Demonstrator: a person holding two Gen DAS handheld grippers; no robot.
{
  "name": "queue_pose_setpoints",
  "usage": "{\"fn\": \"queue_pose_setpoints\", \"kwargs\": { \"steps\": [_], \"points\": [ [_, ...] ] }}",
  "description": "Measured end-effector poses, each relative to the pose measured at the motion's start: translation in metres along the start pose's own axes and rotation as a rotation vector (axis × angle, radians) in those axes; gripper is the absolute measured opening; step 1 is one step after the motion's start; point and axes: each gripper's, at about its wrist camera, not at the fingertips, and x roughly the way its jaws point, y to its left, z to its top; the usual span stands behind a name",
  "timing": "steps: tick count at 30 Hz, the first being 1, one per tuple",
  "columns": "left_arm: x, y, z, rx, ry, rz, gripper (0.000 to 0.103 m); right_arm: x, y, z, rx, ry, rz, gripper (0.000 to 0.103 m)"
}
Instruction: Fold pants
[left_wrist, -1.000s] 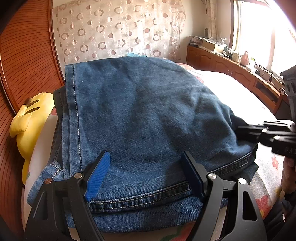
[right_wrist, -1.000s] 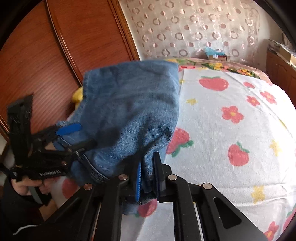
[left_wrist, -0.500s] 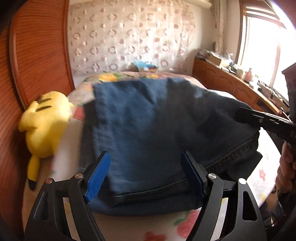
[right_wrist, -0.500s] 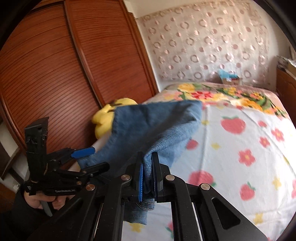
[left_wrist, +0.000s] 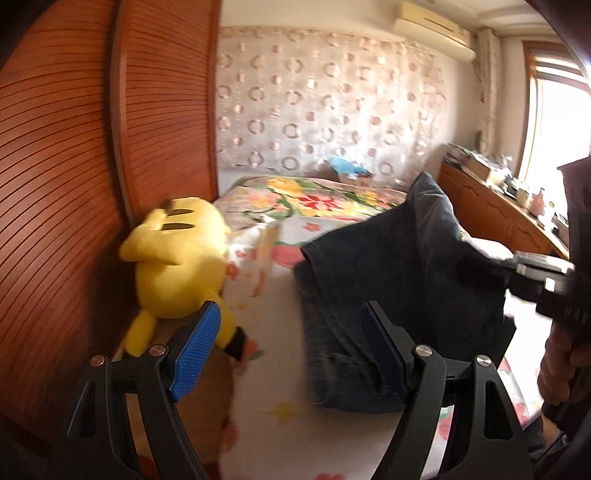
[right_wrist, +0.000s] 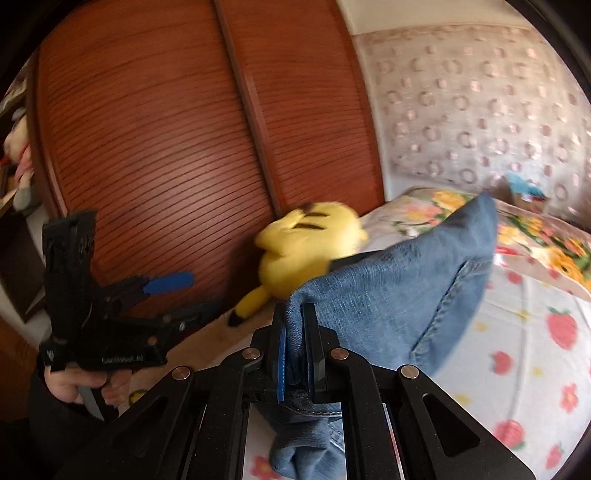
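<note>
Two tongs show here, and only one has cloth in it. The right tongs (right_wrist: 297, 354) are clamped on the folded edge of the jeans (right_wrist: 388, 306), which rise in a lifted bundle above the bed (right_wrist: 524, 332) with a lower corner hanging under the jaws. The left tongs (left_wrist: 291, 350) stand wide apart with nothing between the blue pads (left_wrist: 195, 350); a second ago those pads straddled the hem of the jeans spread flat in front of them, and now the denim sits off to their right, bunched and raised, while the left tongs have swung toward the yellow plush toy (left_wrist: 177, 258). The toy lies at the bed's near-left edge, against the slatted wooden wardrobe doors (left_wrist: 55, 184).

White lettering runs along the side of the left tongs in the right wrist view, too blurred to read.

Open sheet with strawberry and flower print lies between the toy and the jeans, and more of it stretches to the right of the bundle; a wooden sideboard (left_wrist: 491, 206) lines the far right under the window
</note>
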Motion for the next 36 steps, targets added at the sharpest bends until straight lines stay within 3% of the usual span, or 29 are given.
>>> {"fn": "queue_pose_setpoints", "kwargs": {
  "steps": [8, 11, 13, 15, 17, 20, 27, 32, 36],
  "points": [
    [-0.006, 0.034, -0.002, -0.059, -0.019, 0.057, 0.079, 0.075, 0.017, -0.038, -0.025, 0.212, 0.123, 0.007],
    [-0.004, 0.036, -0.002, -0.059, -0.018, 0.063, 0.079, 0.085, 0.012, -0.046, -0.022, 0.241, 0.119, 0.008],
    [-0.002, 0.036, -0.002, -0.054, -0.015, 0.06, 0.079, 0.08, 0.006, -0.041, -0.004, 0.223, 0.123, 0.014],
    [0.0, 0.036, -0.002, -0.048, -0.012, 0.057, 0.079, 0.07, 0.004, -0.035, -0.015, 0.213, 0.108, 0.03],
    [0.001, 0.035, -0.003, -0.042, -0.01, 0.053, 0.079, 0.057, 0.001, -0.029, -0.025, 0.18, 0.082, 0.04],
    [0.003, 0.029, -0.002, -0.035, -0.006, 0.046, 0.079, 0.037, -0.005, -0.023, -0.024, 0.133, 0.067, 0.042],
    [0.014, 0.005, 0.007, 0.026, 0.009, 0.02, 0.079, 0.016, -0.037, -0.01, -0.015, 0.058, -0.124, 0.042],
    [0.032, -0.014, 0.021, 0.078, 0.025, 0.006, 0.079, 0.045, -0.073, 0.008, -0.036, 0.085, -0.236, 0.042],
    [0.05, -0.024, 0.034, 0.094, 0.038, -0.008, 0.079, 0.08, -0.076, 0.024, -0.048, 0.124, -0.244, 0.042]
  ]
}}
